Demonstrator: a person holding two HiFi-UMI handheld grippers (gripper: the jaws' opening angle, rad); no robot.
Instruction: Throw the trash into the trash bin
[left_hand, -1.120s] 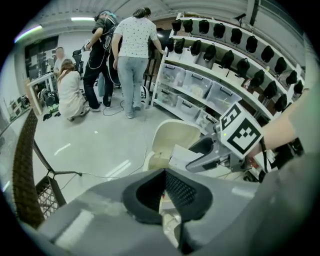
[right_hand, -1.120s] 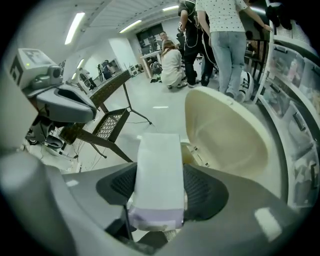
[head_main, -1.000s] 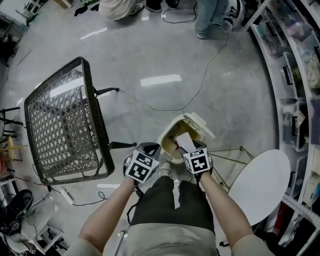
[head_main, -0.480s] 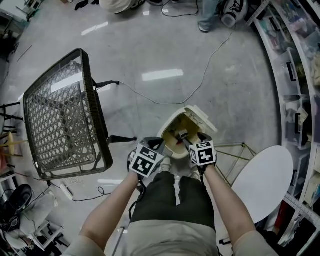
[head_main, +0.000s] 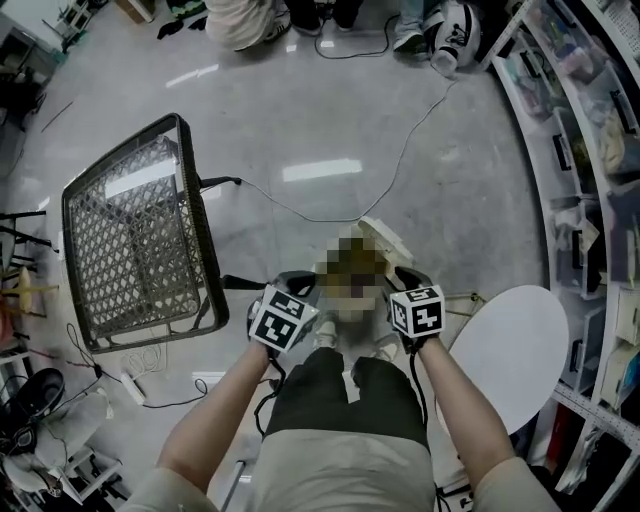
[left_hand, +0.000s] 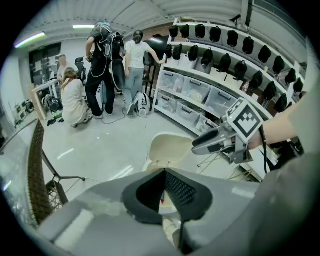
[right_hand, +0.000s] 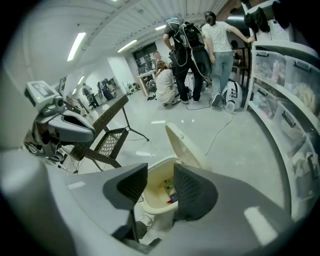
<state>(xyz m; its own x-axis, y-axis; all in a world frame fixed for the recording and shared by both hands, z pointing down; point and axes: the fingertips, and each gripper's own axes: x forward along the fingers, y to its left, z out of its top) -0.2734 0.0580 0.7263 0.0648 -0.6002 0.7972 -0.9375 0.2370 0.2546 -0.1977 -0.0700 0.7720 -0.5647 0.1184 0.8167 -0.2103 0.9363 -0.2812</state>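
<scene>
Right tool (right_hand: 160, 174) closing empty above the trash bin (right_hand: 156, 207)

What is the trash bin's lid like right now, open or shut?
Open. In the right gripper view the lid stands tipped up behind the bin, and bits of trash show inside.

overhead head view, gripper views share bin (right_hand: 152, 207)

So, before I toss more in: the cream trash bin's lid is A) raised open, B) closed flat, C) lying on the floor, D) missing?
A: in the right gripper view the lid stands tilted up behind the open mouth of the trash bin, with trash inside.
</scene>
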